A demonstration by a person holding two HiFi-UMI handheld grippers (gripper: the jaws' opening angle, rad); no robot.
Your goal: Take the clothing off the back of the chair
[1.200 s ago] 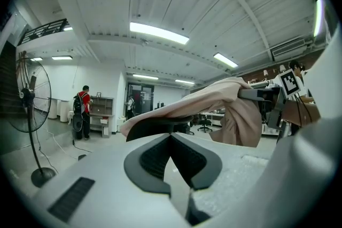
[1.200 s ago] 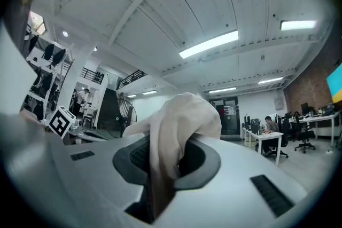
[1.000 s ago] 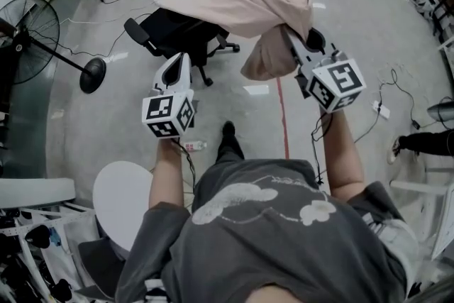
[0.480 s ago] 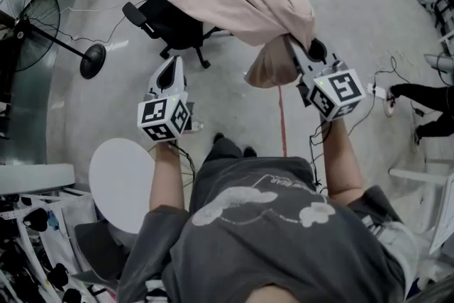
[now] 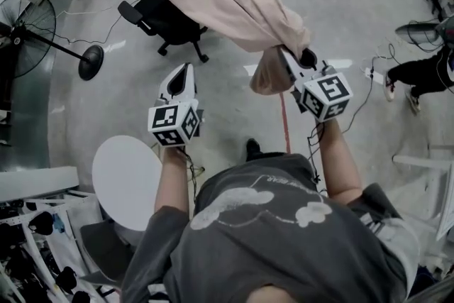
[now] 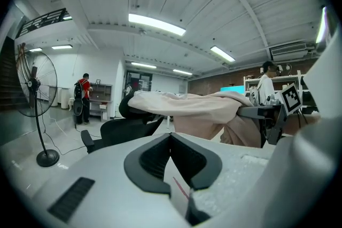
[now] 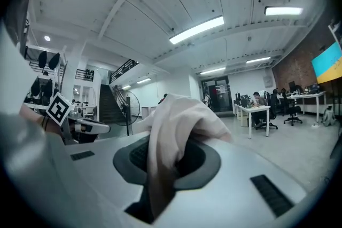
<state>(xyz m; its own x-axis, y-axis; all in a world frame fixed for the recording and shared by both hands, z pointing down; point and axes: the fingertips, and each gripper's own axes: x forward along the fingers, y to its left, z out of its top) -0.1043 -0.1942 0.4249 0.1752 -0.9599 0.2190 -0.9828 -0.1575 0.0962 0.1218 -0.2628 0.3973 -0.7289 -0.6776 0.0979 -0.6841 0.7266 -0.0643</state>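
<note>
Farther from me than a second ago, the chair [image 5: 169, 19] is trailing the clothing [image 5: 234, 0], one end draping its back, the other stretching away into my right gripper [image 5: 282, 57], whose jaws are clamping a fold. I'm holding my left gripper [image 5: 186, 71] near the chair's front, jaws together, empty.

The head view looks steeply down on the chair [image 5: 170, 23] from well back, the left gripper view faces it level from nearer, and all three views, the right gripper view closest, share the clothing [image 5: 234, 0].
</note>
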